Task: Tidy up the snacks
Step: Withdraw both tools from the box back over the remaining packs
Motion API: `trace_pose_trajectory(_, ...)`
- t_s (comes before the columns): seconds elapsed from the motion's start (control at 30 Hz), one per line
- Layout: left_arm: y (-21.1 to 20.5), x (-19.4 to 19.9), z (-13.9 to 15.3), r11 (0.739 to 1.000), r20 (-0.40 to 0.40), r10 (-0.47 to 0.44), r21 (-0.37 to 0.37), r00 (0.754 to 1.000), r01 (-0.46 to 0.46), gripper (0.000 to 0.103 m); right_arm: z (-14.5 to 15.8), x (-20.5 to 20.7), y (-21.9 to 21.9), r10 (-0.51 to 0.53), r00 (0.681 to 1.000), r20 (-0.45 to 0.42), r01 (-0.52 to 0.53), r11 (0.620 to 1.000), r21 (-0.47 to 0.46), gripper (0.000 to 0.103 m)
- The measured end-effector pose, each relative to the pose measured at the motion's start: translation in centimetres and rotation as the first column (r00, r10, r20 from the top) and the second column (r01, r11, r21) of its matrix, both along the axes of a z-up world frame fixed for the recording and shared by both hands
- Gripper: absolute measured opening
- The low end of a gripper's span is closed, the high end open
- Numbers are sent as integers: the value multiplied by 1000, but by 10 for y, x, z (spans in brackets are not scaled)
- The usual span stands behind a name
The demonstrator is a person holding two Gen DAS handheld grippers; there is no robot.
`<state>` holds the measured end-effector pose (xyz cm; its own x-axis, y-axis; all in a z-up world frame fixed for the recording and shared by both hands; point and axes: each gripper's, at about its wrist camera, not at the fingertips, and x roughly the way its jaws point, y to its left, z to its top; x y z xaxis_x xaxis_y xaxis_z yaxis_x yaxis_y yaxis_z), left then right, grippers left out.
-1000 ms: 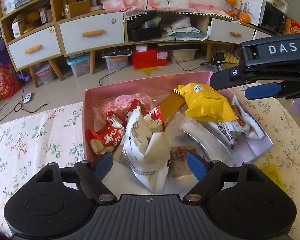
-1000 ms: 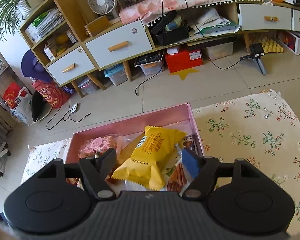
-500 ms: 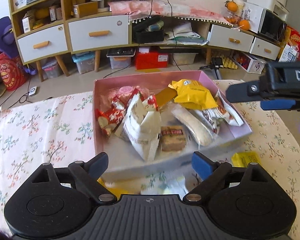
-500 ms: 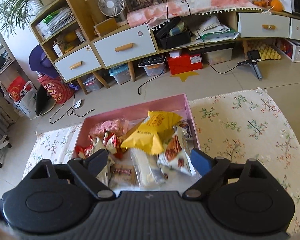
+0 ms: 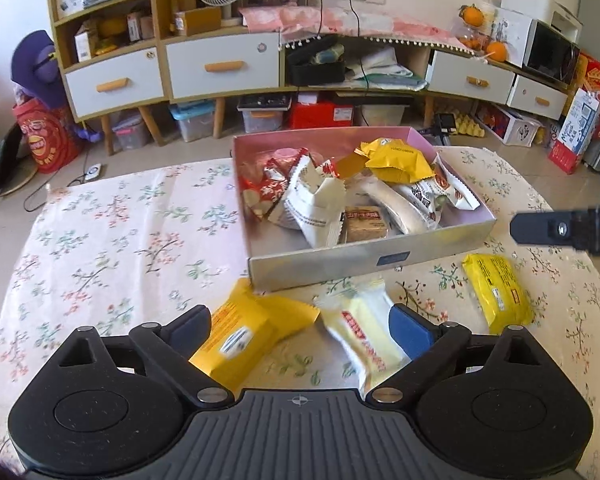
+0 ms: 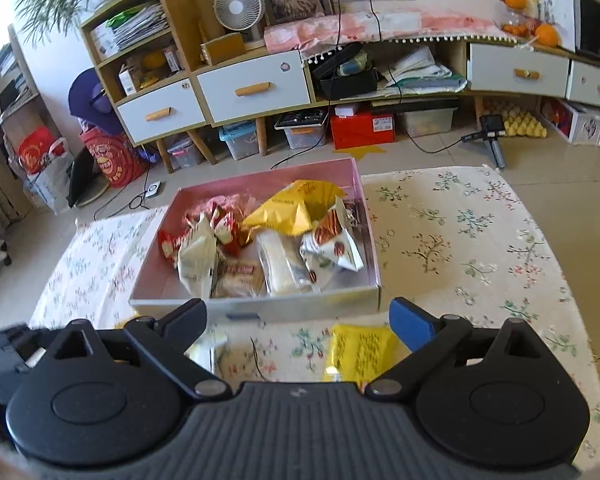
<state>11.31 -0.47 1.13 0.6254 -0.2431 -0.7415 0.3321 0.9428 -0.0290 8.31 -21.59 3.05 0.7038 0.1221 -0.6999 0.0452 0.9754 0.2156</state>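
Both the left gripper [image 5: 300, 326] and right gripper [image 6: 298, 316] are opening, empty, near the box's front wall [image 5: 340, 266]

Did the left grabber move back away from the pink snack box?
Yes. The left gripper has pulled back toward the near table edge: its fingers were over the pink box, and now it is above snacks lying in front of it. Its jaws are opening, gripping nothing.

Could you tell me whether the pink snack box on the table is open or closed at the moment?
Open. The pink box has no lid on it, and the snack packets piled inside show from above in both wrist views.
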Motion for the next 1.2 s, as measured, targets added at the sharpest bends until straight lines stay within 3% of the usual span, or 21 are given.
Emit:
trace_pose_trajectory(0.37,26,-37,-7,1000,31,-10,-5,999,11,98,-11,-31,16,47,999,20,-45,997,-61,103)
trace_pose_trajectory(0.73,51,-60,-29,995,80,-95,36,992,92,98,-32,-53,37,191,979,66,-178,970,-164,103)
trace_pose_trajectory(1.03,72,-45,-50,986,160,-164,12,973,164,98,-50,-60,53,242,968,71,-225,955,-195,103)
trace_pose_trajectory(1.2,76,-25,-65,985,154,-169,2,974,170,98,-63,-58,67,289,955,64,-271,941,-202,103)
